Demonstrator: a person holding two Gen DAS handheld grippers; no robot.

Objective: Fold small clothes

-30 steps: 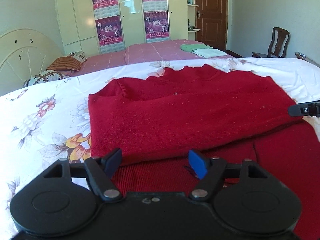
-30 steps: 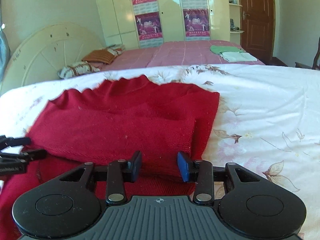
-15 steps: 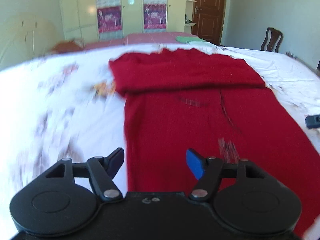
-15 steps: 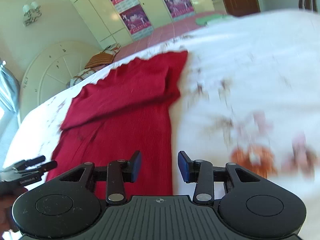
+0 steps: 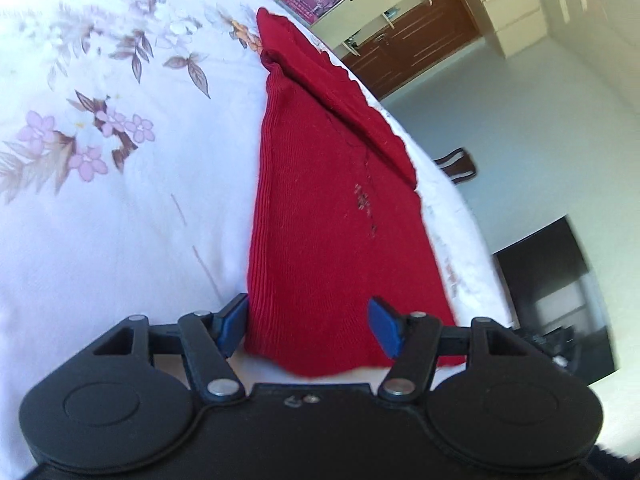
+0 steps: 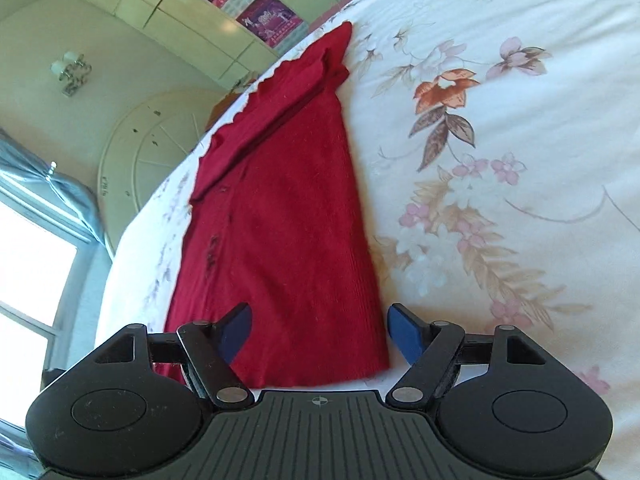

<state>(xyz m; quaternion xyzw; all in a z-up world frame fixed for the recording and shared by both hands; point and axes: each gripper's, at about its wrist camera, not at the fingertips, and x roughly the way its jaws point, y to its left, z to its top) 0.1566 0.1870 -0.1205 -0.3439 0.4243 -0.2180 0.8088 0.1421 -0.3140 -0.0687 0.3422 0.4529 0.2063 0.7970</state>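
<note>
A red knitted sweater (image 5: 332, 216) lies flat on the floral bedsheet (image 5: 120, 184), its sleeves folded across the far end. My left gripper (image 5: 310, 322) hovers at the near left corner of the hem. Its jaws are closing, the hem lies between them, and the pads stand apart from the cloth. In the right wrist view the same sweater (image 6: 280, 216) stretches away from me. My right gripper (image 6: 320, 330) is over the near right corner of the hem, jaws opening wide, the blue pads clear of the fabric.
The white floral sheet (image 6: 500, 160) spreads wide to the right of the sweater. A cream round headboard (image 6: 152, 148) and a wardrobe with posters (image 6: 260, 12) stand beyond. A brown door (image 5: 400, 52), a wooden chair (image 5: 456, 164) and a dark cabinet (image 5: 552, 280) lie past the bed's edge.
Both grippers pulled back from the folded sleeves to the sweater's near hem and rolled, tilting each view. The right jaws have spread wider; the left jaws have narrowed a little.
</note>
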